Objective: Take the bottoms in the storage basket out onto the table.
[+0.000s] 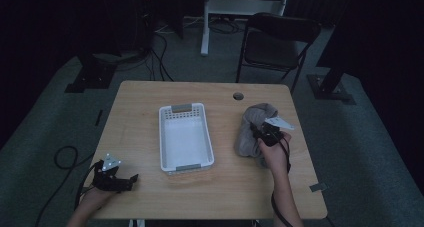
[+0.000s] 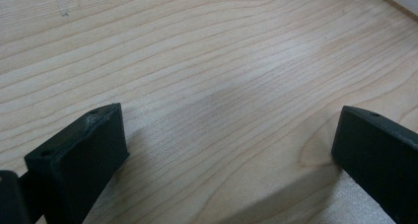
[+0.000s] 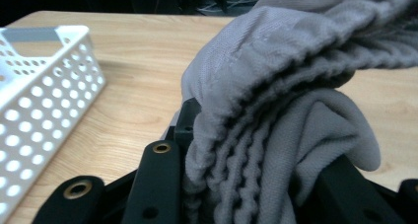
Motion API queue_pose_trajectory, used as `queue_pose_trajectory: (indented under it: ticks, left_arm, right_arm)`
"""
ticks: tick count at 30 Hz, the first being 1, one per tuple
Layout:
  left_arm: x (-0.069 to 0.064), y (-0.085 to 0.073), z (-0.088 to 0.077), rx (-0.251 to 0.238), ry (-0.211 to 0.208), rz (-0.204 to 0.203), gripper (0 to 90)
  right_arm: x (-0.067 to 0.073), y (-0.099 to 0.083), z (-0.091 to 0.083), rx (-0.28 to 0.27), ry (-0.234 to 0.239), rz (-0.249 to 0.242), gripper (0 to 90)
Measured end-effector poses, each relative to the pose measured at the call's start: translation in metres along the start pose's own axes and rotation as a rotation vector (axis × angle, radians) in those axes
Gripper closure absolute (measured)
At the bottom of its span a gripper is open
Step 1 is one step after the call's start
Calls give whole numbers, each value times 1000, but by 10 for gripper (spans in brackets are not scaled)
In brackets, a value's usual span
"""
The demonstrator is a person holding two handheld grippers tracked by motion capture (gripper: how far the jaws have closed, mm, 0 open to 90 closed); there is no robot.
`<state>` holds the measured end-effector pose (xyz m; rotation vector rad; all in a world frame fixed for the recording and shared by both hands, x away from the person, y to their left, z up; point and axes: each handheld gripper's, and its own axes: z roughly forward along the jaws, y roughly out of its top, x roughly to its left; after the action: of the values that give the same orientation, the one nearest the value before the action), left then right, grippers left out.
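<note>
A crumpled grey cloth point(image 1: 252, 128) lies on the right half of the wooden table point(image 1: 135, 117). My right gripper point(image 1: 260, 133) is shut on the grey cloth point(image 3: 276, 110), whose bunched, ribbed folds are pinched between its black jaws and spill over them. A white perforated basket point(image 1: 185, 136) stands empty at the table's middle, left of the cloth; its wall point(image 3: 34, 100) shows at the left of the right gripper view. My left gripper point(image 1: 131, 181) rests low near the front left corner, open, with bare wood between its fingers point(image 2: 84, 150).
A round cable hole point(image 1: 238, 95) sits in the table's far edge. A black folding chair point(image 1: 275, 42) stands behind the table, with a white desk frame point(image 1: 240, 9) and cables on the dark floor beyond. A small grey tab point(image 1: 318, 187) lies at the front right corner.
</note>
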<state>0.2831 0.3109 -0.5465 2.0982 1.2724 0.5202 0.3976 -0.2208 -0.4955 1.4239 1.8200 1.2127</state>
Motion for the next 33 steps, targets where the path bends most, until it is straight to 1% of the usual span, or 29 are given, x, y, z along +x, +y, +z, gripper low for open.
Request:
queue_pose_trajectory:
  ticks: [5,7,9,12,14,15,16,19,20,21,22,23,25,28,31,32,33]
  left_arm:
    - [0,0,0,0,0,0,7]
    - [0,0,0,0,0,0,7]
    - [0,0,0,0,0,0,7]
    - [0,0,0,0,0,0,7]
    - [0,0,0,0,0,0,7]
    - [0,0,0,0,0,0,7]
    - [0,0,0,0,0,0,7]
    - [0,0,0,0,0,0,7]
    - [0,0,0,0,0,0,7]
    - [0,0,0,0,0,0,7]
    - [0,0,0,0,0,0,7]
    - [0,0,0,0,0,0,7]
    - [0,0,0,0,0,0,7]
    - [0,0,0,0,0,0,7]
    - [0,0,0,0,0,0,7]
    - [0,0,0,0,0,0,7]
    - [0,0,0,0,0,0,7]
  right_arm:
    - [-4,-13,10,32,-17,1,649]
    - [-7,-17,13,42,-22,12,644]
    - [-9,-21,16,58,-39,16,637]
    - [-13,-25,17,80,-56,36,626]
    - [-16,-27,17,82,-51,48,607]
    - [-16,-28,17,79,-55,43,587]
    - [-17,-28,17,84,-57,37,546]
    - [-19,-28,17,78,-66,38,478]
    - [-19,-28,17,82,-62,35,429]
    - [-20,-28,17,82,-59,28,403]
    - [-21,-29,18,82,-51,9,398]
    - [-21,-29,17,89,-55,0,362]
    - [-23,-30,17,93,-57,-4,324]
    - [-26,-31,17,99,-57,3,297]
    - [-28,-30,15,102,-71,-8,272]
    - [-28,-30,14,100,-65,-16,270]
    - [-29,-30,14,98,-59,-4,262]
